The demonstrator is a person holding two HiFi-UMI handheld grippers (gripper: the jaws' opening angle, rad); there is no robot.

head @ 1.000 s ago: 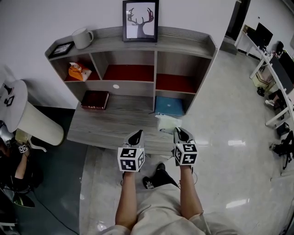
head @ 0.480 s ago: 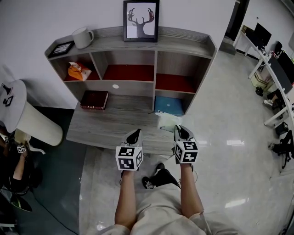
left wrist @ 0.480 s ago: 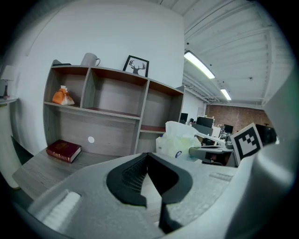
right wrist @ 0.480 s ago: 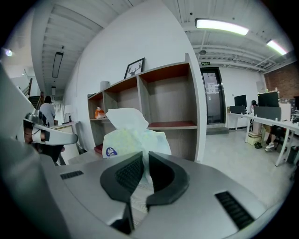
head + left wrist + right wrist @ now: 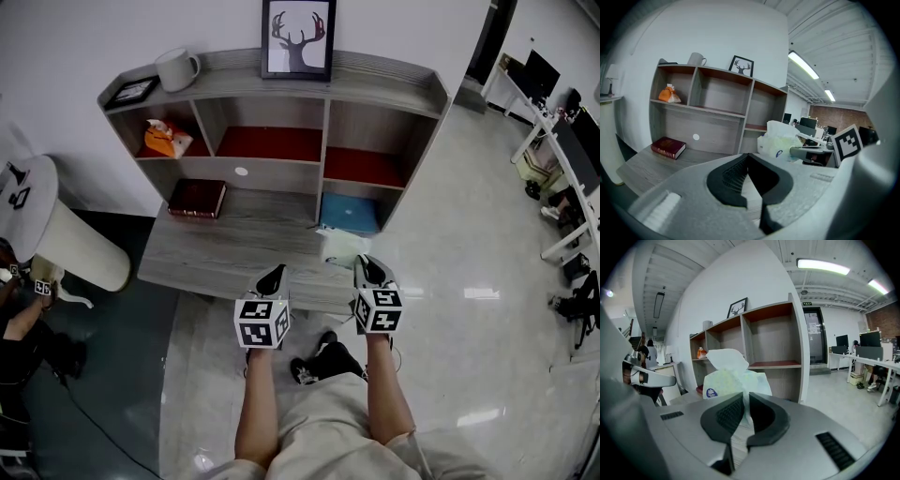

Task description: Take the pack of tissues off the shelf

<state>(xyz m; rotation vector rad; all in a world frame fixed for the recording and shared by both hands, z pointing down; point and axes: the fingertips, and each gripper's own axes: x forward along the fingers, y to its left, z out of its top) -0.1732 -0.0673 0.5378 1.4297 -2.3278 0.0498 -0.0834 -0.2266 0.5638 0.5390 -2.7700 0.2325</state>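
Note:
The pack of tissues (image 5: 342,248) is a pale green-and-white soft pack with a tissue sticking up. It hangs over the front right part of the grey desk (image 5: 216,248), out of the shelf unit (image 5: 281,169). My right gripper (image 5: 366,264) is shut on it; in the right gripper view the pack (image 5: 733,376) is pinched by its near edge between the jaws (image 5: 745,397). My left gripper (image 5: 275,274) hovers beside it at the desk's front edge, jaws together (image 5: 747,155) with nothing in them. The pack (image 5: 780,140) shows to its right.
A dark red book (image 5: 196,198) lies on the desk at the left and a blue box (image 5: 347,213) sits in the lower right cubby. An orange packet (image 5: 164,139), a mug (image 5: 176,69) and a deer picture (image 5: 300,39) are higher up. A white round table (image 5: 37,225) stands at the left.
The head view has tilted slightly, so the shelf sits a bit lower in the picture. Both grippers and the tissue pack keep their places.

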